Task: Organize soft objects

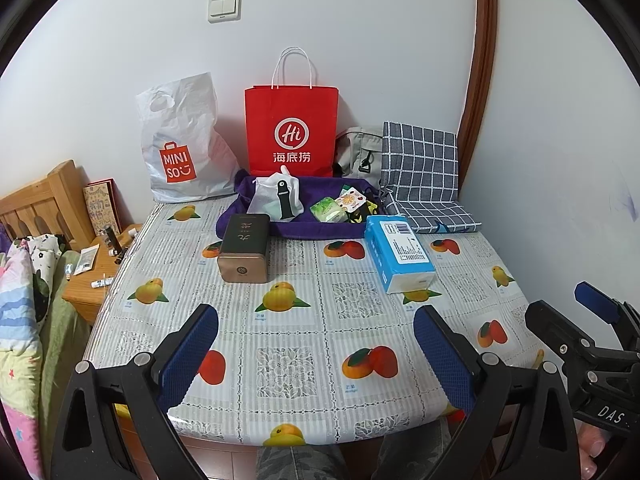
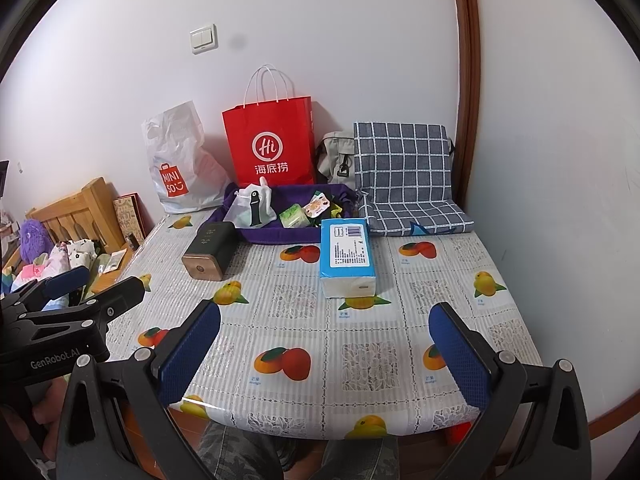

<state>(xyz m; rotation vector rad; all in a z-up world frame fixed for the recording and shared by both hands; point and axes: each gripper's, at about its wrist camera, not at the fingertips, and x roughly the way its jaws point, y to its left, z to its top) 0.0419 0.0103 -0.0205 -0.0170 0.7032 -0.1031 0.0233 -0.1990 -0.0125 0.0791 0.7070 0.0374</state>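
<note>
A blue and white tissue pack lies on the fruit-print tablecloth, right of centre. Behind it a purple fabric tray holds a white mesh pouch with a black strap, a green packet and an orange-print packet. A grey checked cushion leans in the back right corner. My left gripper hovers open over the table's front edge. My right gripper is open beside it, and neither holds anything.
A dark tin with a gold end lies left of the tray. A red paper bag, a white plastic shopping bag and a grey bag stand against the wall. A wooden nightstand and bedding are at the left.
</note>
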